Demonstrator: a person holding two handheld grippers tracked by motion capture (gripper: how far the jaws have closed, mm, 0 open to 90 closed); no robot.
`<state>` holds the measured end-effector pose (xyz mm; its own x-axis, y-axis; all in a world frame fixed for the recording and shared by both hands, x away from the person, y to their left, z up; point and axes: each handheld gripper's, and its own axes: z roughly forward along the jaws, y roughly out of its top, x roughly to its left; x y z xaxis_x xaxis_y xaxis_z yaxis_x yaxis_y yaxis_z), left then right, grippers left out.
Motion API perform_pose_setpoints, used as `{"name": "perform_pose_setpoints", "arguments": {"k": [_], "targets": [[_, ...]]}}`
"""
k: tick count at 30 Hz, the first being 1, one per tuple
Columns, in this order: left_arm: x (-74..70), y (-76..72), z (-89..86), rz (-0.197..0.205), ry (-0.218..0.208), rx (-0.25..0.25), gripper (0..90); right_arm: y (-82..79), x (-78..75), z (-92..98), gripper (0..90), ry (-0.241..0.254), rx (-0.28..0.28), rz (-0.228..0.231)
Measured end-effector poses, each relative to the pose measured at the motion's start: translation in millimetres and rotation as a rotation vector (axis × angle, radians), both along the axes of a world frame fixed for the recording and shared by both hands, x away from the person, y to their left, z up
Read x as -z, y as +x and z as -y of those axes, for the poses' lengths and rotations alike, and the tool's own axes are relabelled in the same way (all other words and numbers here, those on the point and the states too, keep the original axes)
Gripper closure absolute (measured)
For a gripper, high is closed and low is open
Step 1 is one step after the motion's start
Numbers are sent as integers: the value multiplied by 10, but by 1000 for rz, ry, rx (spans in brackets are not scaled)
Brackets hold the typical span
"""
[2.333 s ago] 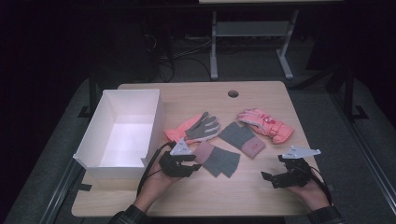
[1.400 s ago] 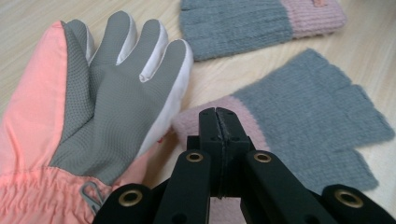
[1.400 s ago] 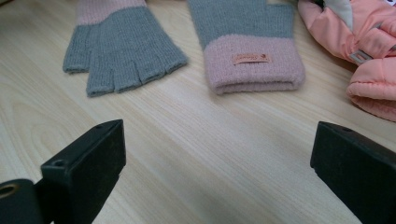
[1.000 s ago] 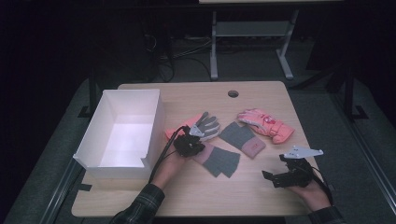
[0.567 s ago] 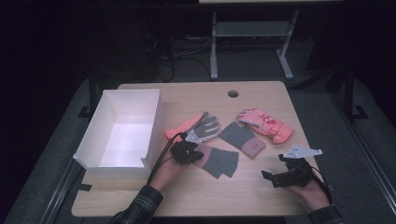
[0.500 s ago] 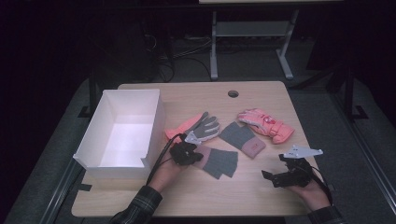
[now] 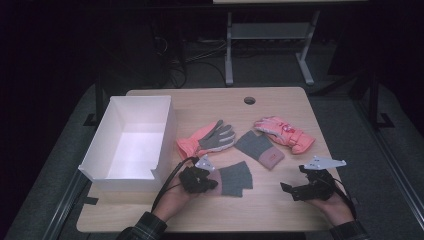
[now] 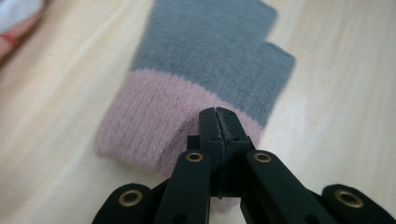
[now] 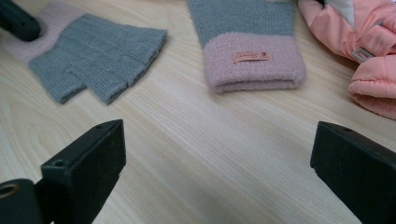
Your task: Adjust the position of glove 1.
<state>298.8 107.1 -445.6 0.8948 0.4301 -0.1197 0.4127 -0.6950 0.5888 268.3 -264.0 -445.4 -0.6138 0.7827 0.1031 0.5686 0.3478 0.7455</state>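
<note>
A fingerless knit glove [image 7: 239, 179], grey with a pink cuff, lies flat near the table's front. My left gripper [image 7: 212, 183] is at its cuff end. In the left gripper view the jaws [image 8: 217, 117] are pressed together with a fold of the pink cuff [image 8: 154, 126] pinched between them. The right gripper [image 7: 291, 190] rests low at the front right, jaws wide apart [image 9: 215, 154] over bare wood with nothing between them. From there the same glove [image 9: 95, 56] lies to the left, its mate [image 9: 250, 51] ahead.
A white open box [image 7: 166, 131] stands at the left. An orange and grey work glove [image 7: 209, 138], the second knit glove [image 7: 260, 148] and a pink padded glove [image 7: 284, 133] lie across the middle. A cable hole [image 7: 249, 100] is at the back.
The left hand went forward to the gloves, then drew back toward the front edge with its gripper on the knit glove's cuff. The right hand stayed put.
</note>
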Motion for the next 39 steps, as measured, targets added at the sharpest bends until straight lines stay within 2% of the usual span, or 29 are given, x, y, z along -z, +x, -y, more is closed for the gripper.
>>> {"name": "perform_pose_setpoints", "arguments": {"k": [3, 4, 8, 9, 10, 13, 16, 23, 25, 33, 39], "targets": [[-19, -40, 18, 11, -11, 14, 897, 1, 3, -4, 30, -2, 1, -2], [-39, -25, 10, 6, -33, -2, 897, 2, 4, -5, 31, -3, 3, -4], [-146, 124, -77, 55, -41, -53, 897, 0, 6, -4, 31, -3, 3, -5], [-159, 159, -92, 58, -48, -78, 897, 3, 8, -4, 31, -3, 5, -5], [-159, 159, -92, 58, -48, -78, 897, 6, 9, -5, 31, -4, 4, -7], [-144, 263, -119, 62, -46, -125, 897, 7, 9, -7, 31, -6, 4, -5], [-88, 307, -104, 76, -10, -150, 897, 0, 5, -11, 30, -3, 4, -8], [-20, 316, -86, 66, 39, -199, 897, -2, 3, -7, 31, -1, 2, -5], [-12, 306, -79, 64, 57, -188, 897, -1, 3, -3, 31, -2, 0, -3], [3, 145, -31, 25, 40, -137, 897, -3, 0, 7, 31, -4, -1, -1], [-4, 36, 29, -3, 34, -74, 896, -4, -1, 7, 31, -2, 1, -3]]}}
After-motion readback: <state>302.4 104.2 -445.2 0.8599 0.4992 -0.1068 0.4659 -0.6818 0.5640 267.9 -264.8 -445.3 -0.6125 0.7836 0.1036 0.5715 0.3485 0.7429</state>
